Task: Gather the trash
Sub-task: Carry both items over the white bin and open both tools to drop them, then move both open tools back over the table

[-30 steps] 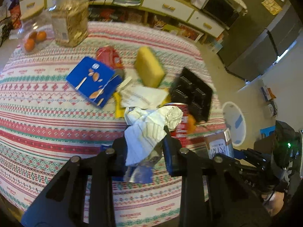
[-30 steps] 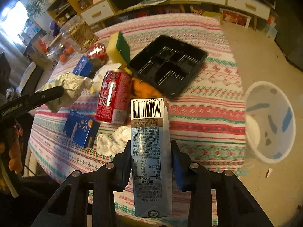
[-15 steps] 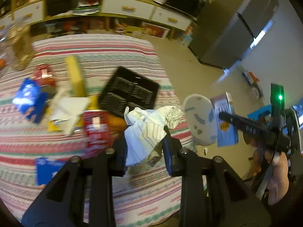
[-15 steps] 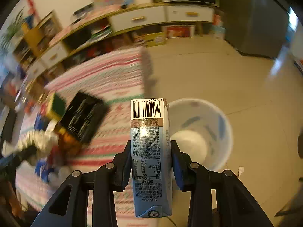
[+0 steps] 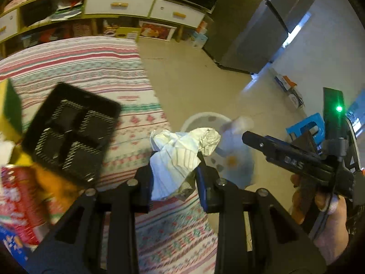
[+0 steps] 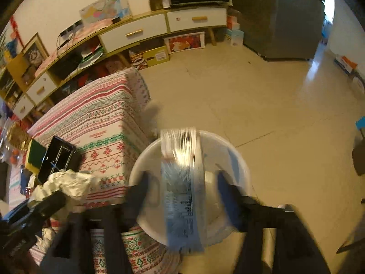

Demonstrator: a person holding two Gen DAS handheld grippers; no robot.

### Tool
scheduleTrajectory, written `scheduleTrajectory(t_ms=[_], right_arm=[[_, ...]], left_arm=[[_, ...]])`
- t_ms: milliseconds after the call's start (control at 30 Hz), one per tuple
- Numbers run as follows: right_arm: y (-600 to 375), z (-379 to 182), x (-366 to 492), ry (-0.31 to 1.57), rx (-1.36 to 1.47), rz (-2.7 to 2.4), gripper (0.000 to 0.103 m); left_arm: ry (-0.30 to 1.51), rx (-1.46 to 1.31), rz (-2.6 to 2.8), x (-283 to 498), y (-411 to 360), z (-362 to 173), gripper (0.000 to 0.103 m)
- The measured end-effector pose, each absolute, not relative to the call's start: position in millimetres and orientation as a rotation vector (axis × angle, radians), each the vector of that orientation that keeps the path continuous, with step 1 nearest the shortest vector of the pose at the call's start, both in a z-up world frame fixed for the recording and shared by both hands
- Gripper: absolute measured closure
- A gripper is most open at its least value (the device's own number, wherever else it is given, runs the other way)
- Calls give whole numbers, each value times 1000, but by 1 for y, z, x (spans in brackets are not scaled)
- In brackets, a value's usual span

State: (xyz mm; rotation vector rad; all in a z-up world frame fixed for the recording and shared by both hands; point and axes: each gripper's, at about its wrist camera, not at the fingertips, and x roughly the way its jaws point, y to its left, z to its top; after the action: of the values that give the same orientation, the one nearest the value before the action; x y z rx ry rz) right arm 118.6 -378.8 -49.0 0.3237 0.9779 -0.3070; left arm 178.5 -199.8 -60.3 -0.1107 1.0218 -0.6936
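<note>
My left gripper (image 5: 174,171) is shut on a crumpled white wrapper (image 5: 182,146), held over the right edge of the striped table (image 5: 95,68). My right gripper (image 6: 184,182) hangs above the white bin (image 6: 235,153) on the floor. Its jaws are opening. A blue and white drink carton (image 6: 182,182) sits blurred between them, with a gap to each finger (image 6: 146,187). In the left wrist view the carton (image 5: 237,157) shows as a pale blur over the bin (image 5: 200,118), just beyond the right gripper's tip.
A black plastic tray (image 5: 70,130), a red can (image 5: 18,201) and a yellow-green sponge (image 5: 9,107) lie on the table. A low cabinet with drawers (image 6: 136,32) lines the far wall. A grey fridge (image 6: 285,18) stands at the right. Bare tiled floor surrounds the bin.
Both grippers swung right, from over the table to its edge and the bin. The right jaws spread apart and the carton came loose, now blurred. The left still clamps the wrapper.
</note>
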Motion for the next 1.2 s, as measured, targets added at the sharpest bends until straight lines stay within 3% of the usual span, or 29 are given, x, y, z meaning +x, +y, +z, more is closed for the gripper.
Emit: scheduleTrajectory(t_ms=[567, 633, 700, 733, 1200], right_arm=[[-401, -44, 66, 1037, 212, -376, 30], [-405, -44, 61, 1040, 212, -381, 30], [-407, -42, 57, 1039, 210, -385, 30], [-409, -41, 55, 1037, 211, -386, 29], [-386, -26, 56, 1017, 151, -325, 25]], left_arm=[[1040, -35, -733, 179, -260, -87, 69], [1045, -40, -744, 179, -261, -89, 58], [1044, -55, -737, 180, -259, -87, 31], [1033, -60, -735, 179, -256, -85, 27], [944, 57, -673, 167, -208, -42, 19]])
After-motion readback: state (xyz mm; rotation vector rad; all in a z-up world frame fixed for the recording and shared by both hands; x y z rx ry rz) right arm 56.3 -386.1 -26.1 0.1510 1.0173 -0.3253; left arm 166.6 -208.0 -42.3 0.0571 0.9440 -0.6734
